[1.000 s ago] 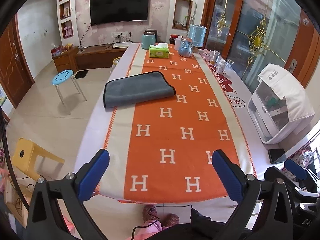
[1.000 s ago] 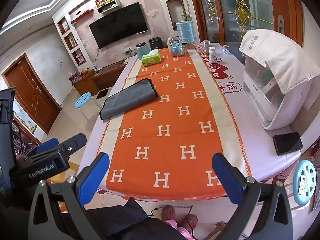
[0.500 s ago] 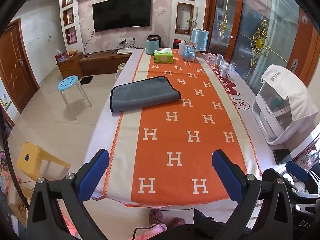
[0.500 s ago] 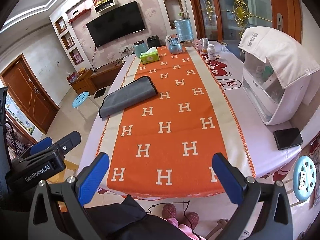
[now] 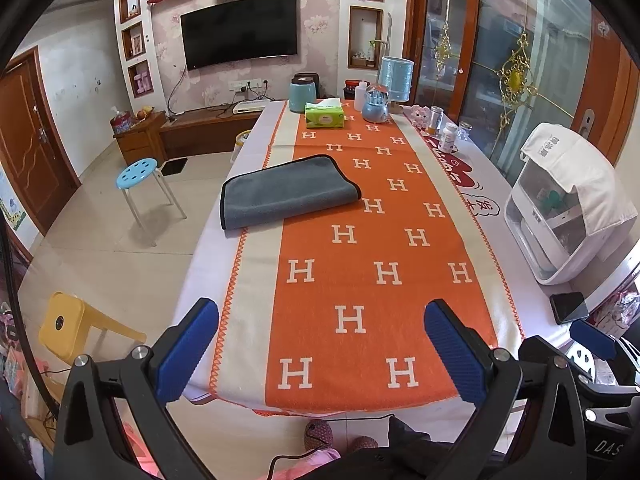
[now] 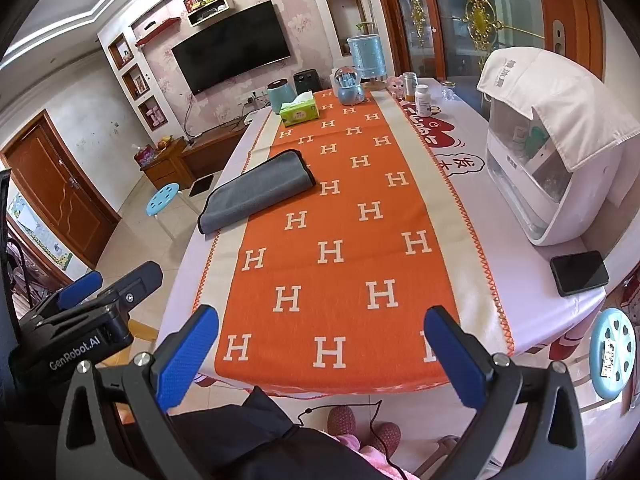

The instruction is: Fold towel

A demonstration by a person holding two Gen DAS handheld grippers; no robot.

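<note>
**Folded towel at the left edge, both claws spread wide at the near end**

The grey towel (image 5: 286,190) lies folded on the worktop (image 5: 516,240), near the left edge and about midway along it, partly on the orange H-patterned runner (image 5: 372,264) and partly on the pale border beside it. Its black-trimmed edges are visible at the left end and along the far side.

The left claw (image 5: 322,350) is held above the near edge of the worktop, its blue-padded fingers (image 5: 186,346) spread wide with nothing between them. The right claw (image 6: 322,350) is likewise wide apart and empty, also at the near edge. Both are well apart from the towel.

At the far end stand a green tissue box (image 5: 324,115) and a blue kettle (image 5: 301,96). A white appliance (image 6: 548,148) sits along the right edge, with a black phone (image 6: 579,272) near the right corner.
</note>
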